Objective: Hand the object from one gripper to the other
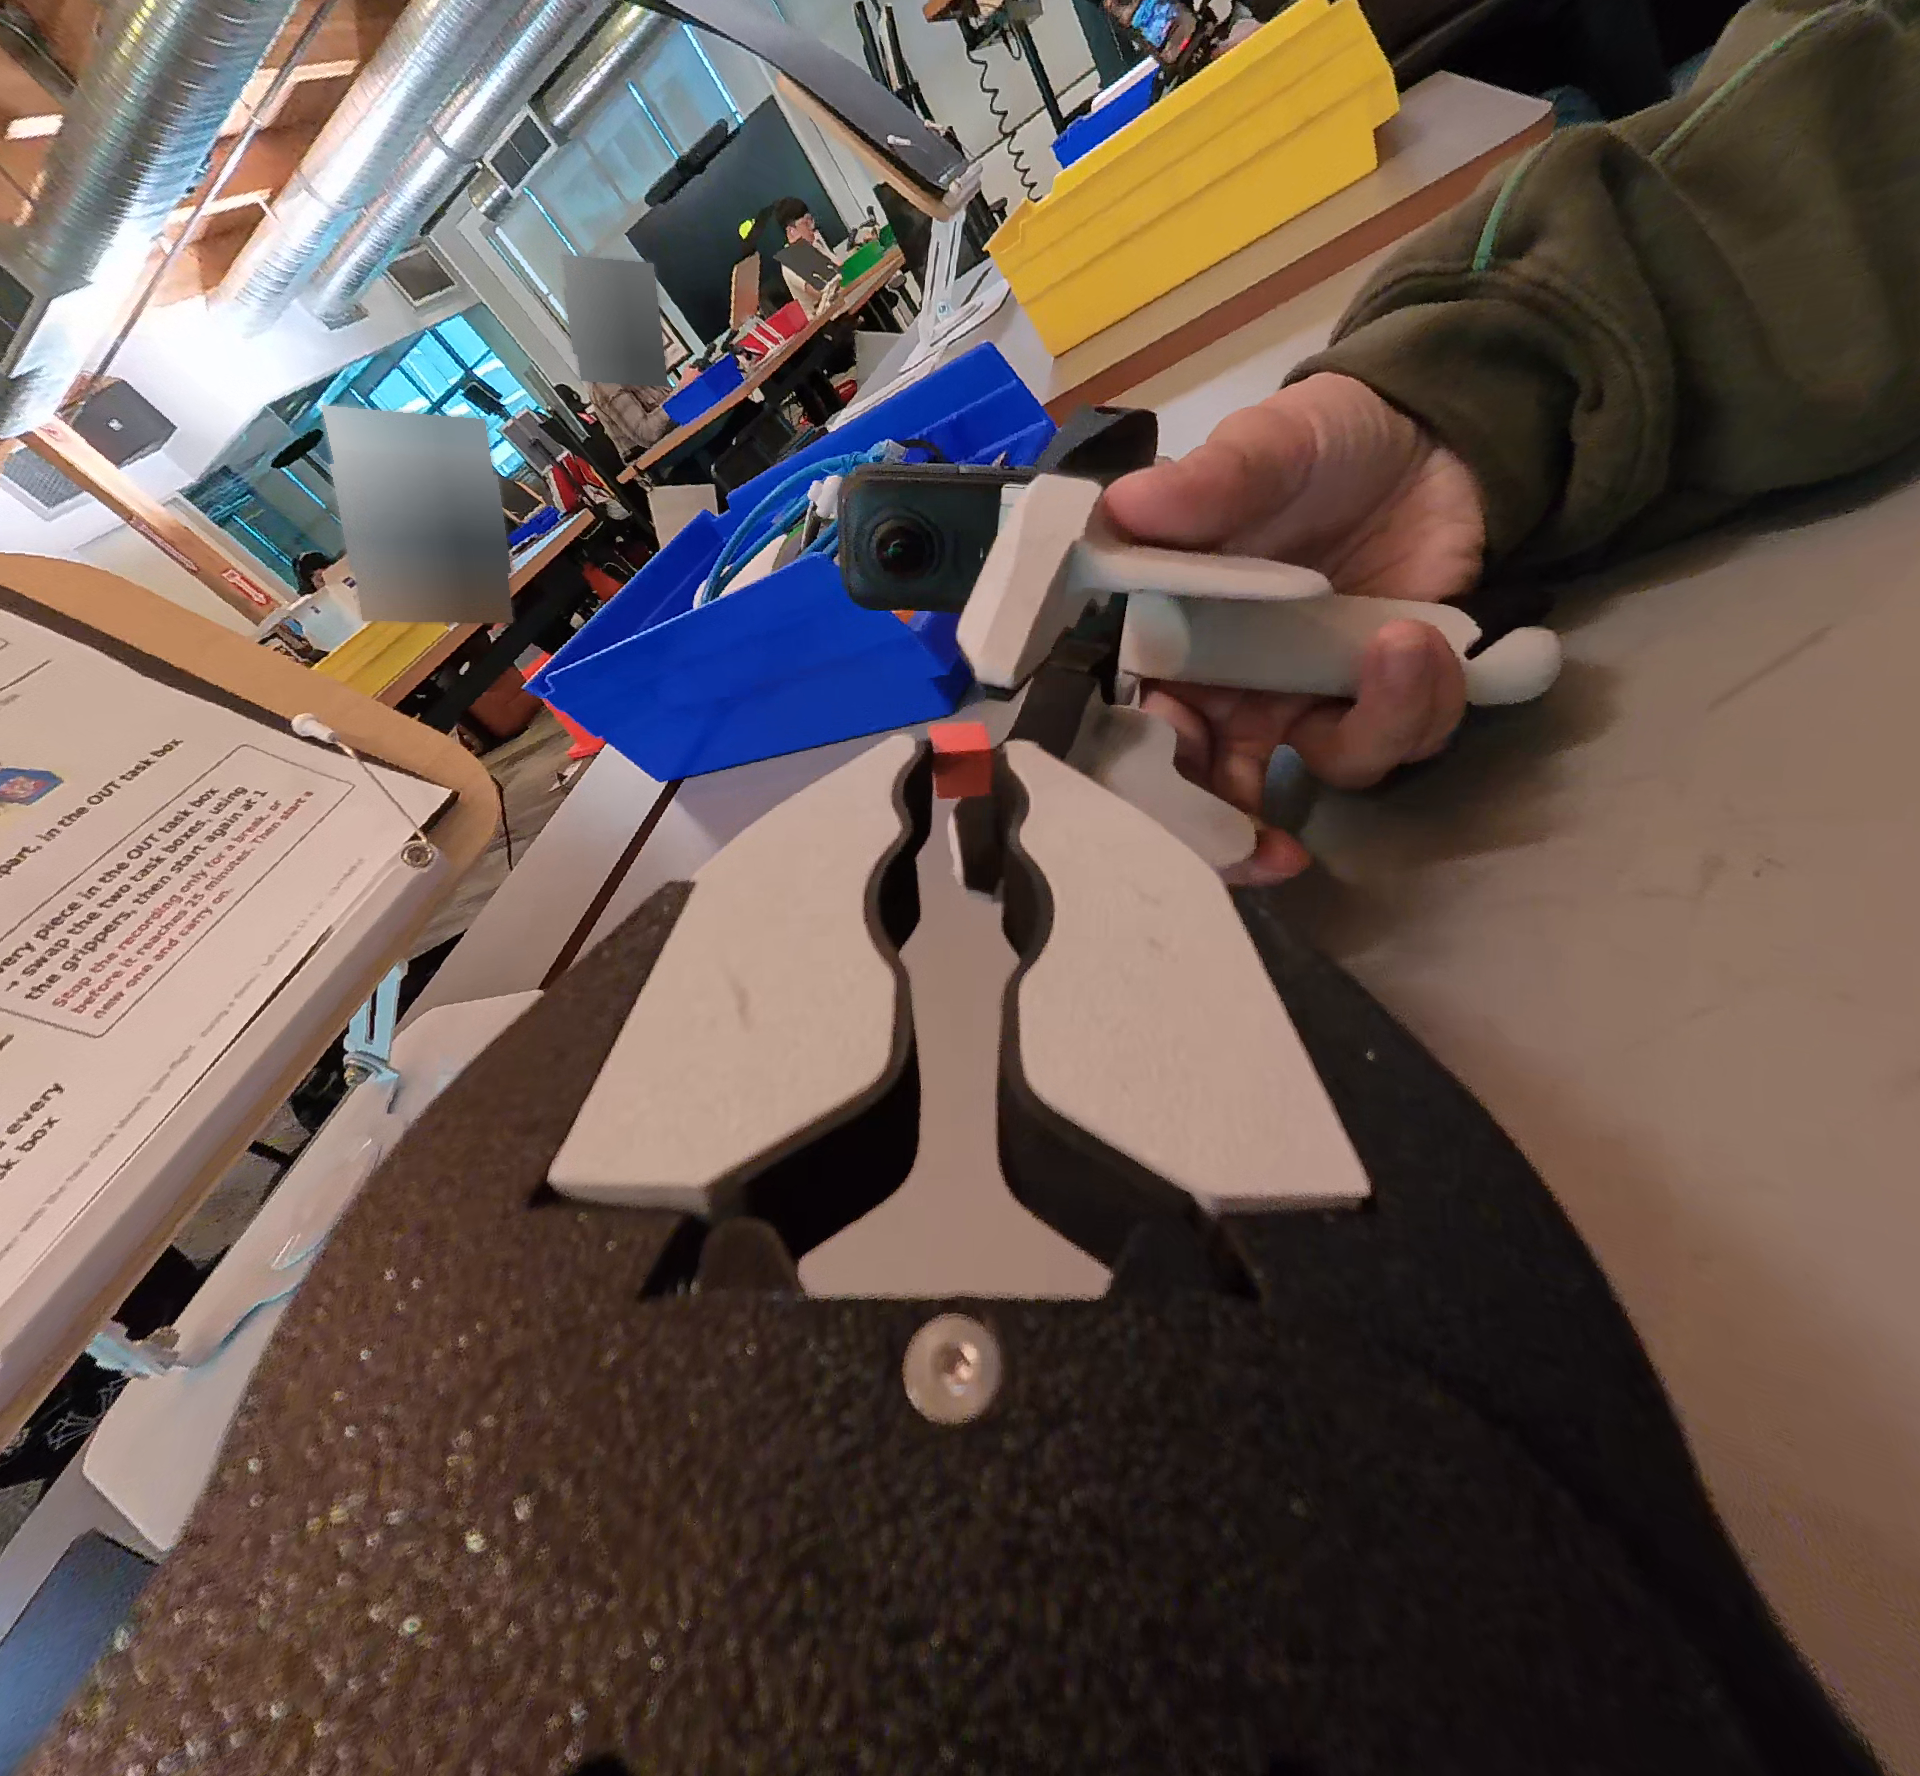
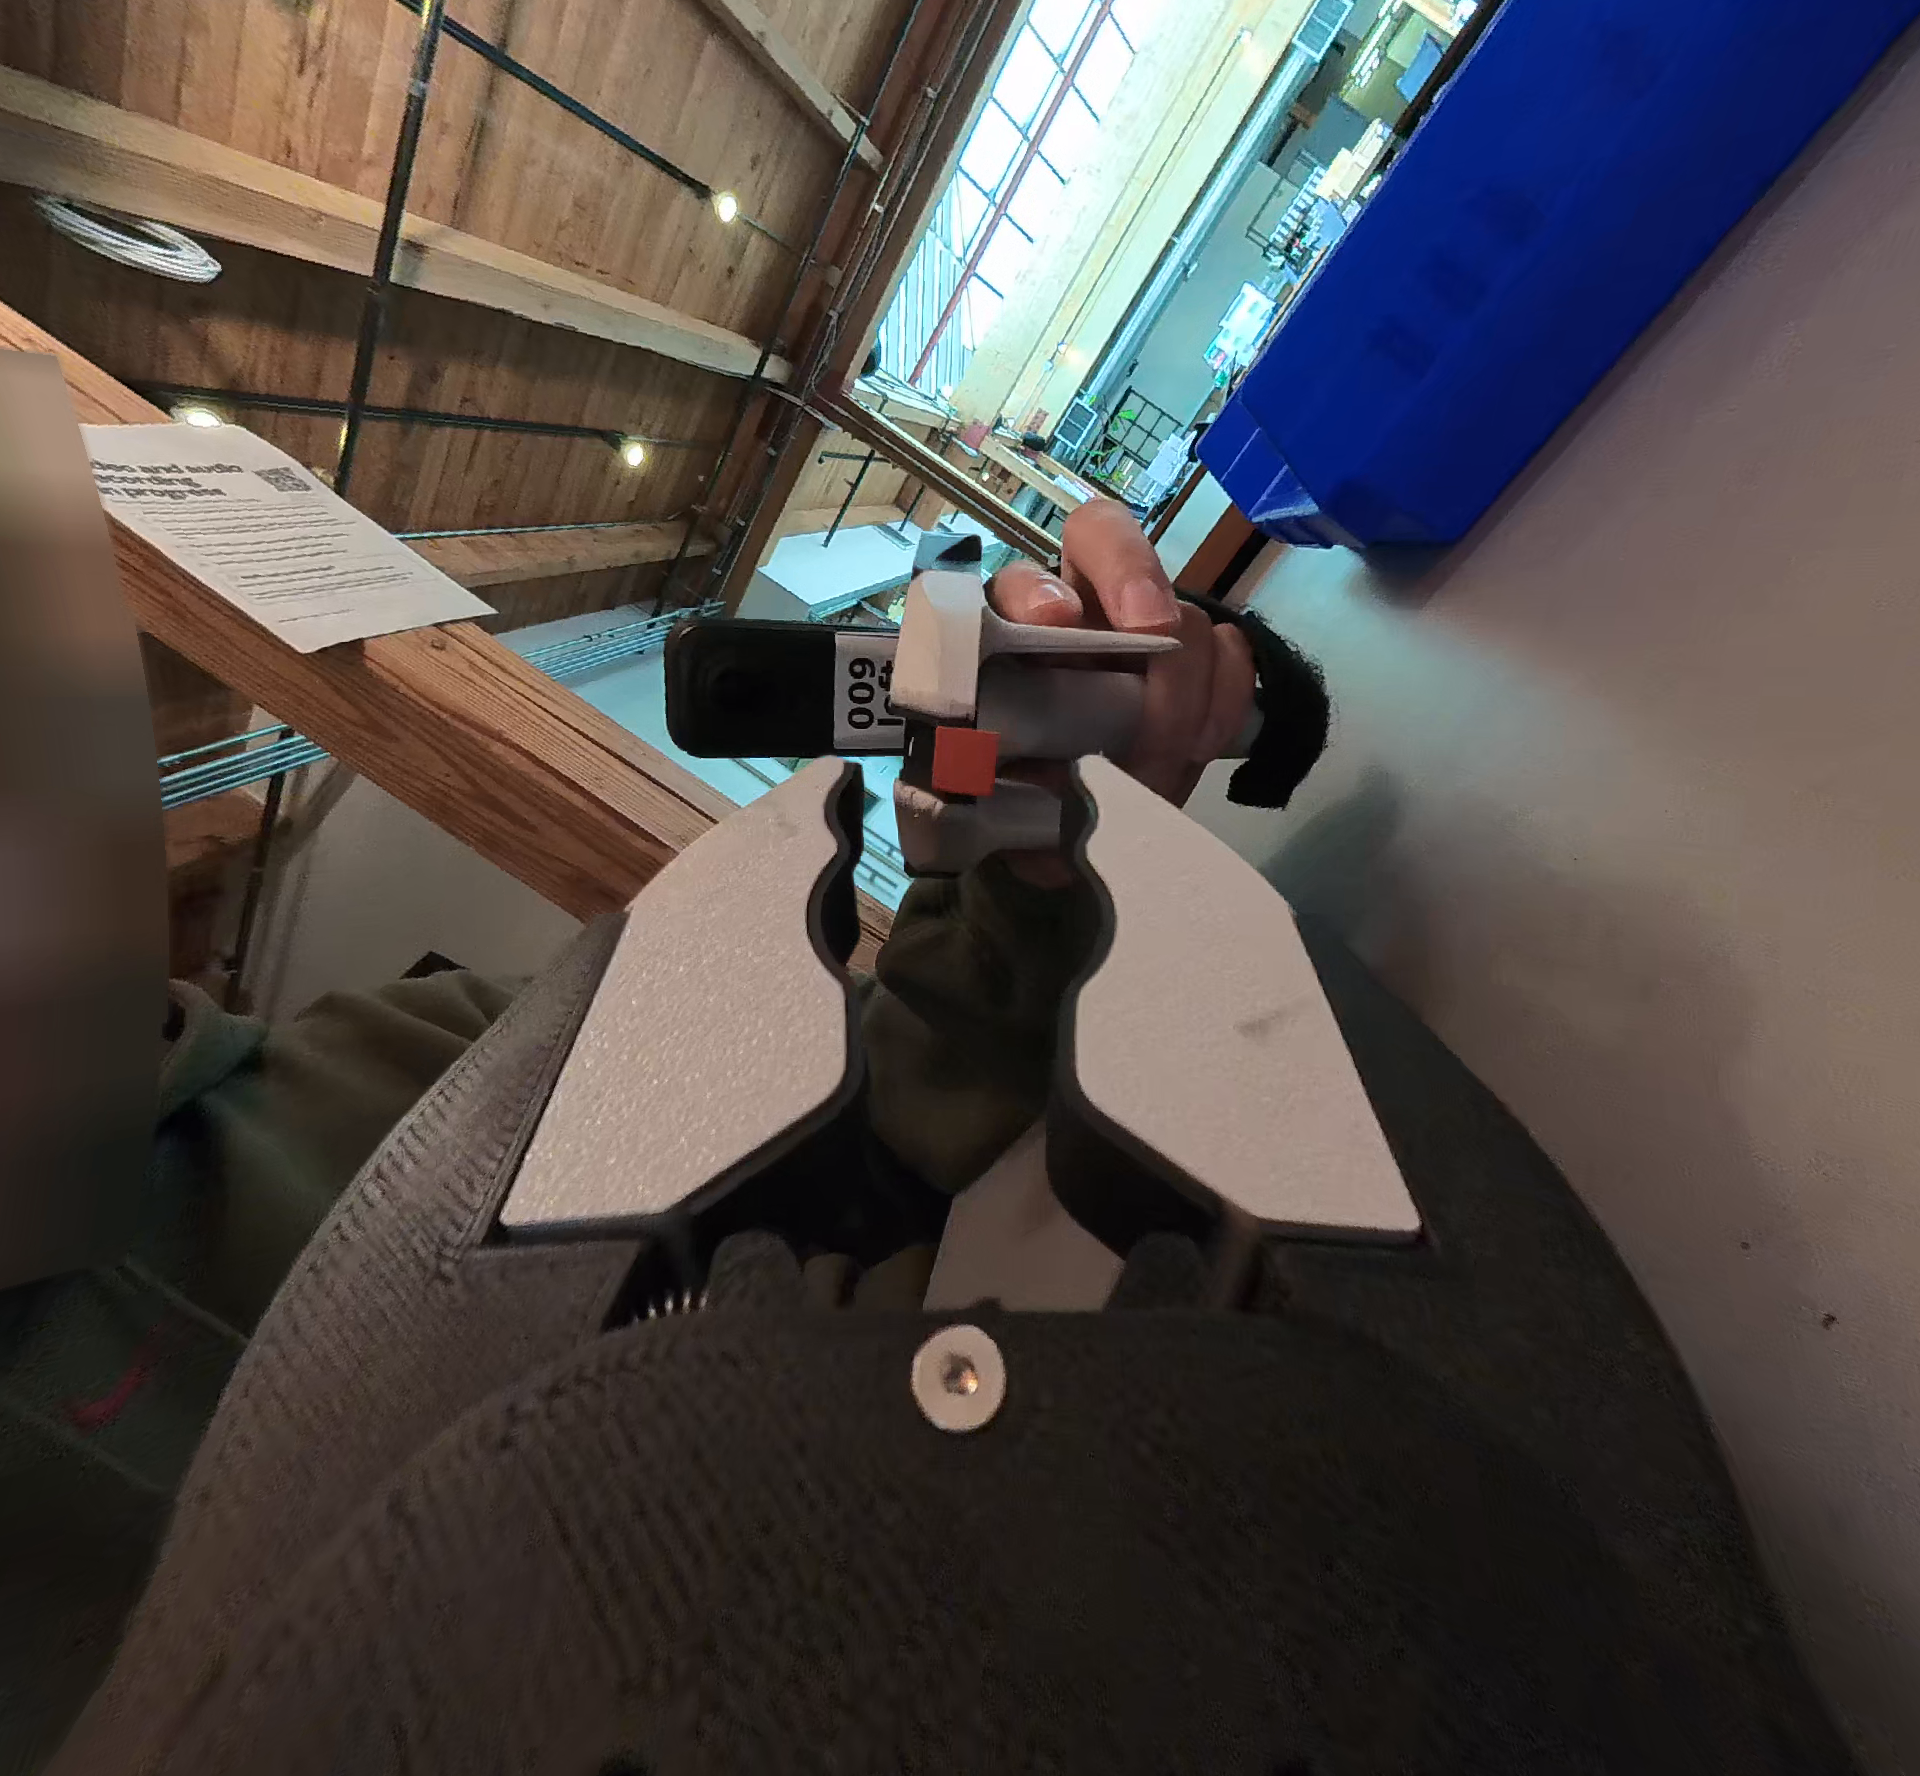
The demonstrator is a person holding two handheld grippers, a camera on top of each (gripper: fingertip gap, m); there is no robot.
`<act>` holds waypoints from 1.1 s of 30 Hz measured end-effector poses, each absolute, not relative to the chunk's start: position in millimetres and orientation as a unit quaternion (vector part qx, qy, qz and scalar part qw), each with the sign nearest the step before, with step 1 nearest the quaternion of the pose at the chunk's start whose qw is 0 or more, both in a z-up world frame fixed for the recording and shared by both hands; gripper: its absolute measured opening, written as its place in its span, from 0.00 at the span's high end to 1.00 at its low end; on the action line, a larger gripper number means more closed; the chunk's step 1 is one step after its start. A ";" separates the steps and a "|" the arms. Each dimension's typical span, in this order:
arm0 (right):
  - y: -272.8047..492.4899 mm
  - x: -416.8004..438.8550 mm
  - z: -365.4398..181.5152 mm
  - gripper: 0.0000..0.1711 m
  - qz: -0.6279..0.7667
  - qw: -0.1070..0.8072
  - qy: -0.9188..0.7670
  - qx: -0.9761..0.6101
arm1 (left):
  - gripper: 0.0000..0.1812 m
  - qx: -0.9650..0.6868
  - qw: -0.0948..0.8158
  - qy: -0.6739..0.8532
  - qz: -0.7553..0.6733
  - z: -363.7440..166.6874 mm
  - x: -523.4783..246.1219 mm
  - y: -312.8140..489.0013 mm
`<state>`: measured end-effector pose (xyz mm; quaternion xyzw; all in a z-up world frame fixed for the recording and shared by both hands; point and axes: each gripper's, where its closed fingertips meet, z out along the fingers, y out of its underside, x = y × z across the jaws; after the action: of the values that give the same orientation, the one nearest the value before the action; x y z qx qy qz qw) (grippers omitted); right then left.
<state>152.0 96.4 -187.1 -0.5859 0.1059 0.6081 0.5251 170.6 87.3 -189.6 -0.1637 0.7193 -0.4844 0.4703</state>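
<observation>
A small red block (image 1: 961, 760) sits between the tips of my left gripper (image 1: 964, 755), whose jaws stand close together and are shut on it. In the right wrist view the same block (image 2: 966, 760) lies level with the fingertips of my right gripper (image 2: 964, 781), which is open with one finger on each side and not touching it. The two grippers face each other, turned about a quarter turn apart, above the grey table (image 1: 1610, 895). One dark finger (image 1: 977, 843) of the right gripper shows in the gap between the left fingers. A hand (image 1: 1340, 521) holds the right gripper.
A blue bin (image 1: 769, 666) with cables stands behind the grippers and a yellow bin (image 1: 1195, 199) farther back. A board with printed sheets (image 1: 156, 895) stands at the left. The right wrist view shows a blue bin (image 2: 1558, 220) and a wooden beam (image 2: 416, 708). The tips of both grippers are at nearly the same place.
</observation>
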 end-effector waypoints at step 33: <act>102.9 191.6 -221.7 0.94 -0.358 0.497 -0.402 -0.680 | 0.91 -0.464 0.134 0.630 -0.608 -218.8 188.2 88.2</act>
<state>191.6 102.9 -221.7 -0.6804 -0.4022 -0.3576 0.4975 188.2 88.2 -218.8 -0.4643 0.6295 -0.6084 0.1340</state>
